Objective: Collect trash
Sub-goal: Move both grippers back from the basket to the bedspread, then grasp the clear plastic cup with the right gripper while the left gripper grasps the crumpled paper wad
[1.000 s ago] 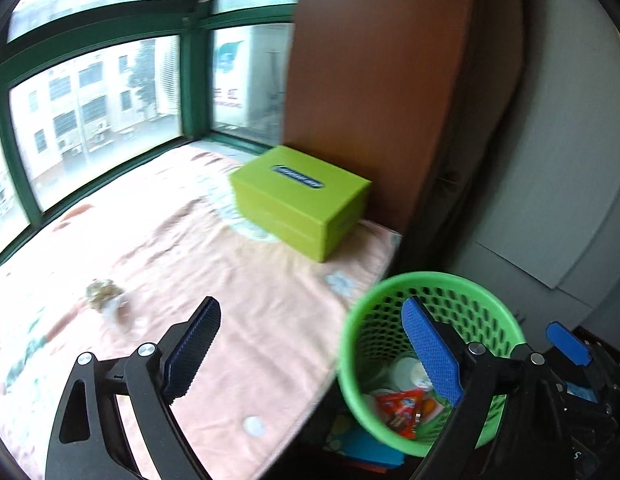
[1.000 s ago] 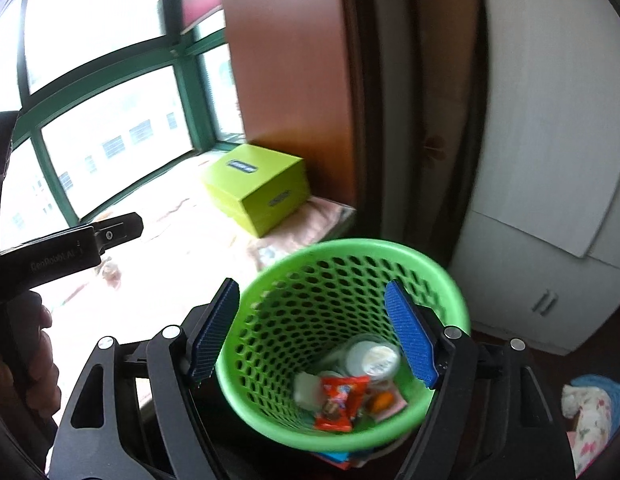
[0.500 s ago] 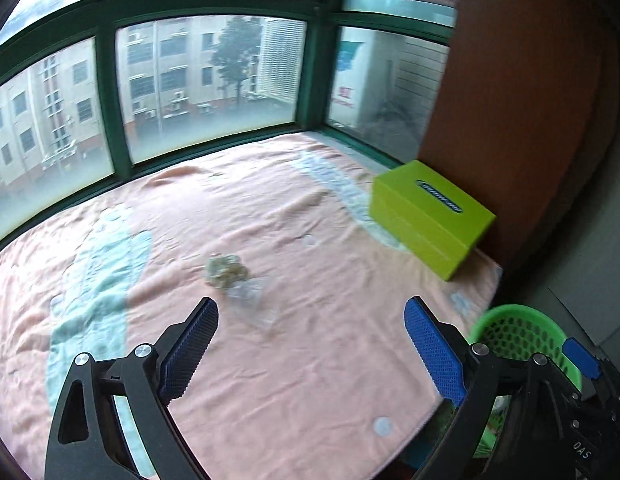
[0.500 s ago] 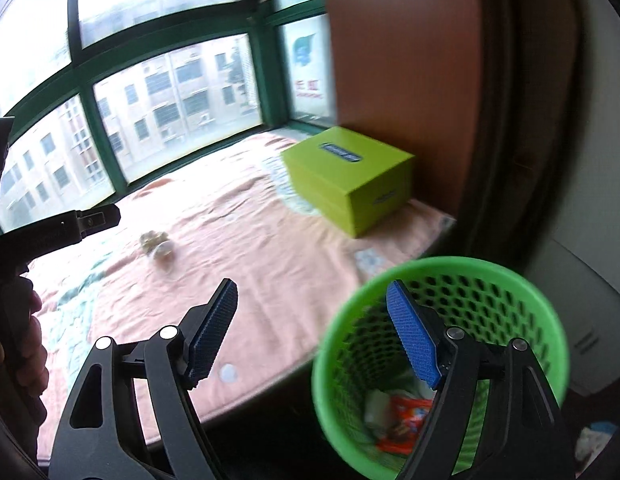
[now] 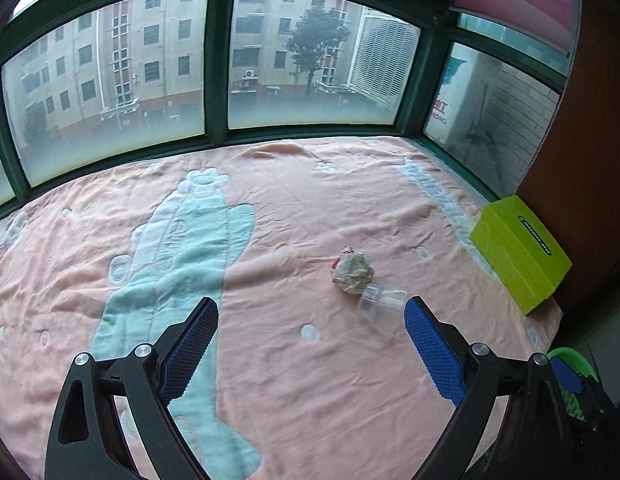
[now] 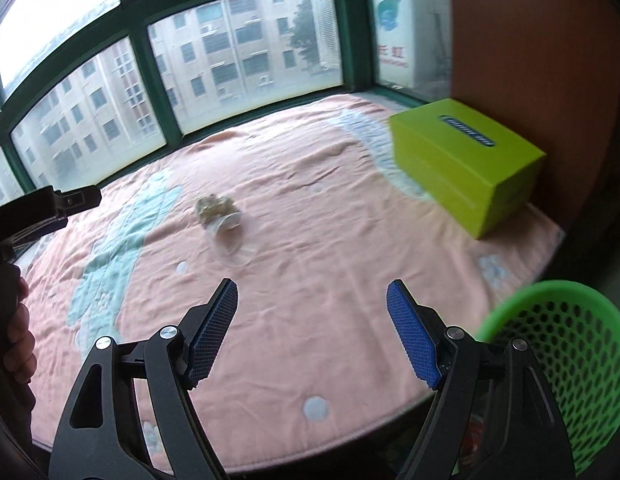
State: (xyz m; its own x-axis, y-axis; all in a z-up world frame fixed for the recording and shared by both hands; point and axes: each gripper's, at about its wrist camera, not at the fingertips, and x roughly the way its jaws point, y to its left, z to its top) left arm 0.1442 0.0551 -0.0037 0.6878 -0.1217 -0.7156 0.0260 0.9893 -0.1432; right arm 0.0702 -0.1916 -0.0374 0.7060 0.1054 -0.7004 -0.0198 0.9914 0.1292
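green basket (image 6: 558, 360) — cut off, contents hidden

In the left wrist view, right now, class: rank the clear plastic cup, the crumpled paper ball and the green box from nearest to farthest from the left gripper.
1. Clear plastic cup: lying on the blanket just ahead of the left gripper, by its right finger.
2. Crumpled paper ball: touching the cup, slightly farther.
3. Green box: far right, against the wall.

Open left tongs (image 5: 310, 344) hover over blanket (image 5: 270, 240) near crumpled wad (image 5: 352, 273) touching clear cup (image 5: 380, 300).

A lime-green box (image 6: 466, 164) sits on the pink blanket (image 5: 310, 380) by the window (image 5: 302, 60).
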